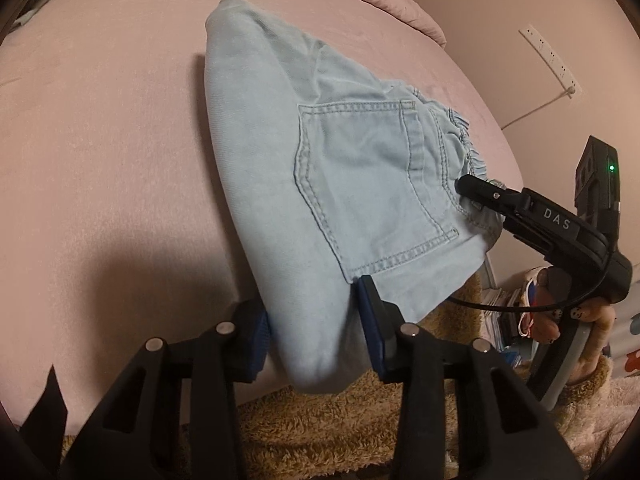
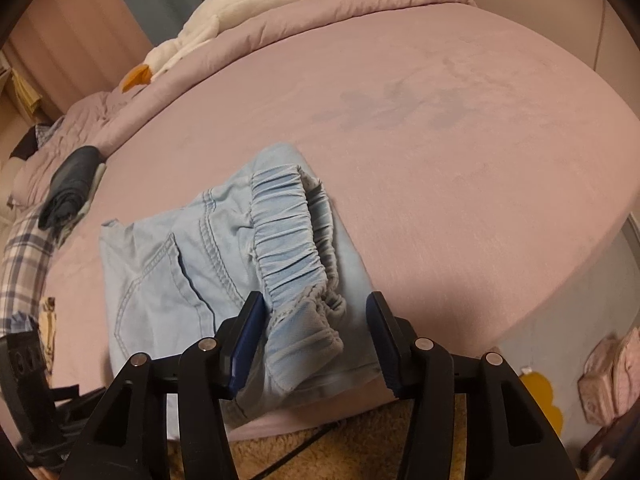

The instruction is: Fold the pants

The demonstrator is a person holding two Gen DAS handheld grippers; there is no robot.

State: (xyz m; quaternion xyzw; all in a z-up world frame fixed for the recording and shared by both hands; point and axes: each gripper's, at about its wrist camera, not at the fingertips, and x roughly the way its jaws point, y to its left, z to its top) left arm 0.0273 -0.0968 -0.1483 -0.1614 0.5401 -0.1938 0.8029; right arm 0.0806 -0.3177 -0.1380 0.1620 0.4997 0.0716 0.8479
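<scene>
Left-wrist view shows a broad pink bed (image 1: pixel 100 140) with a smooth, velvety sheet, and on its near edge lie the folded pants (image 1: pixel 320 168), pale blue denim with a stitched patch pocket and a ruffled elastic waistband. Black with ribbed blue pads, the left gripper (image 1: pixel 316 328) straddles the folded corner, apparently not yet pinching it, while the right gripper (image 2: pixel 316 344) stands open around the waistband, its right pad clear of the cloth.

One pair of pants (image 1: pixel 304 184); two hand-held grippers; one goose plush (image 2: pixel 224 12); one bed (image 2: pixel 440 120).
</scene>
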